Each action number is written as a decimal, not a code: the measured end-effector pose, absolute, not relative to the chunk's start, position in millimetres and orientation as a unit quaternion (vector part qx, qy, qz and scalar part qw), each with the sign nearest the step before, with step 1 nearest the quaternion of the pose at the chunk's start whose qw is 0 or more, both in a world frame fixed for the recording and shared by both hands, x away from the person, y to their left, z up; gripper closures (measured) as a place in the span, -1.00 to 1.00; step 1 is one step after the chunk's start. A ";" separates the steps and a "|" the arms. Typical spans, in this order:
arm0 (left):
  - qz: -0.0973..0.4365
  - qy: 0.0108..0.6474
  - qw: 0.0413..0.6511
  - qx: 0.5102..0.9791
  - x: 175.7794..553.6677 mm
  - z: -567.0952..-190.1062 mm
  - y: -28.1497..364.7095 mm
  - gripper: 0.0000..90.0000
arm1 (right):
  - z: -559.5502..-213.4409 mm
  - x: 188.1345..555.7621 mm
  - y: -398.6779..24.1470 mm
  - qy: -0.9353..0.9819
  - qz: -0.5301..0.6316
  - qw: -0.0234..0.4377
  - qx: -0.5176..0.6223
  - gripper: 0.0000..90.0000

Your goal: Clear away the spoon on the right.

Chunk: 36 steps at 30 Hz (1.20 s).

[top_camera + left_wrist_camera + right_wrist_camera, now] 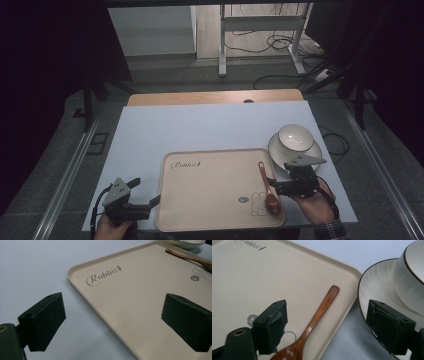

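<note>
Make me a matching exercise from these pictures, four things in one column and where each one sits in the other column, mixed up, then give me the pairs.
Things:
1. wooden spoon
2. white bowl
3. beige tray
4. left gripper

Places:
A. on the white saucer at the table's right side
B. lying along the tray's right edge, bowl end nearest the person
C. jaws open, at the tray's left rim
D. flat on the pale table sheet, between the two hands

Pairs: 1-B, 2-A, 3-D, 4-C
</note>
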<state>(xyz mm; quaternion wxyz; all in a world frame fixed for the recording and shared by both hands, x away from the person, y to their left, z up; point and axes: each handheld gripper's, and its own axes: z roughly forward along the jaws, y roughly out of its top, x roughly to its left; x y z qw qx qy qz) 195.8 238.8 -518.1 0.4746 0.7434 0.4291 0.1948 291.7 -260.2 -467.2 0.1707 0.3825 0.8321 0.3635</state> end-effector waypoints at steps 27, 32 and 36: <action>0.195 0.429 0.473 0.745 196.1 -518.3 237.9 -0.89 | -456.2 265.8 -285.3 0.821 0.378 0.182 0.387 -0.96; 0.196 0.429 0.472 0.745 196.0 -518.3 237.7 -0.89 | -454.7 261.9 -288.3 0.820 0.381 0.183 0.387 -0.98; 0.196 0.428 0.472 0.745 196.0 -518.3 237.5 -0.89 | -453.8 257.0 -290.6 0.819 0.382 0.185 0.387 -0.98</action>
